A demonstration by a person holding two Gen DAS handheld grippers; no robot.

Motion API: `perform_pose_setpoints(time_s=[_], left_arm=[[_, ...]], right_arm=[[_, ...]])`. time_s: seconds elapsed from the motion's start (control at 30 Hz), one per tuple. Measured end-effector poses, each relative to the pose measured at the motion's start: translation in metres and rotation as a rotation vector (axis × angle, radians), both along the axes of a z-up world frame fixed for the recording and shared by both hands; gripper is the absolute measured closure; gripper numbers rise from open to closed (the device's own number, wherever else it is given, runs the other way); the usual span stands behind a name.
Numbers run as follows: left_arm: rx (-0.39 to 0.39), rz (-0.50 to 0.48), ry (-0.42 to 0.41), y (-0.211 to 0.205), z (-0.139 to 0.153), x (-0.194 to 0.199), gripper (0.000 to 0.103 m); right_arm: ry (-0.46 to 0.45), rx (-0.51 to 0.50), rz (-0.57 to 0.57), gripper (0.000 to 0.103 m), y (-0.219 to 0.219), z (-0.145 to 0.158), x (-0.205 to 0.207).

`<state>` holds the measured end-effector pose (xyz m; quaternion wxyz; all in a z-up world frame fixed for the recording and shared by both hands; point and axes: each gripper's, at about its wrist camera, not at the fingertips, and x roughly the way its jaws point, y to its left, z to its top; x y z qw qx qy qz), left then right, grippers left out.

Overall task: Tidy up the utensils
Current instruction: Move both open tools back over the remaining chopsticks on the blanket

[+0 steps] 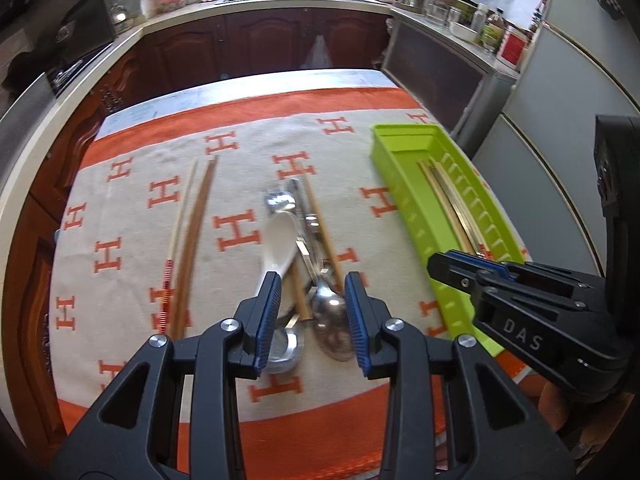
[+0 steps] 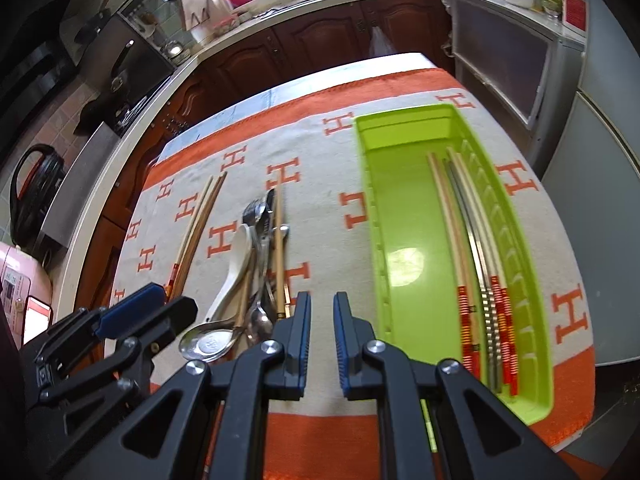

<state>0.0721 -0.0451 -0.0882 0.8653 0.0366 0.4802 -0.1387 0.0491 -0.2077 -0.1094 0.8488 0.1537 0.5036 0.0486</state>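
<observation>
A pile of utensils lies mid-table: a white ceramic spoon (image 1: 280,240), metal spoons (image 1: 330,312) and a chopstick (image 1: 320,224). It also shows in the right wrist view (image 2: 256,264). A pair of chopsticks (image 1: 192,240) lies to the left. A green tray (image 1: 404,184) on the right holds several chopsticks (image 2: 476,264). My left gripper (image 1: 312,320) is open just above the near end of the pile, empty. My right gripper (image 2: 322,328) is open and empty, between the pile and the tray (image 2: 384,208).
The table is covered by an orange and beige cloth (image 1: 248,160) with H marks. Kitchen counters and dark cabinets (image 1: 260,44) run behind and left. A grey cabinet (image 1: 560,120) stands close to the table's right edge.
</observation>
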Motion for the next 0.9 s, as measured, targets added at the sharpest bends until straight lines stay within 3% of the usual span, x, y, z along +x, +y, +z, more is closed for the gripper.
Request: perform_pose_setpoints(time_s=[0.3,0.5,0.73,0.9], left_arm=[[0.013,0.138,-0.018,0.091,0.004,0.043,0.073],[-0.003,0.198,0.037,0.139,-0.023,0.093,0.073],[-0.047,0.157,0.142,0.144,-0.072,0.127,0.073],[-0.004,0.111,0.145,0.132,-0.088,0.135,0.073]], right_arm=[[0.025,-0.001,0.099,0.092,0.060,0.005,0.040],[0.047,0.053,0.132,0.092,0.095,0.002,0.081],[0.090,0.073,0.148,0.092,0.119,-0.016,0.118],[0.129,0.084,0.150,0.092,0.123,-0.032,0.130]])
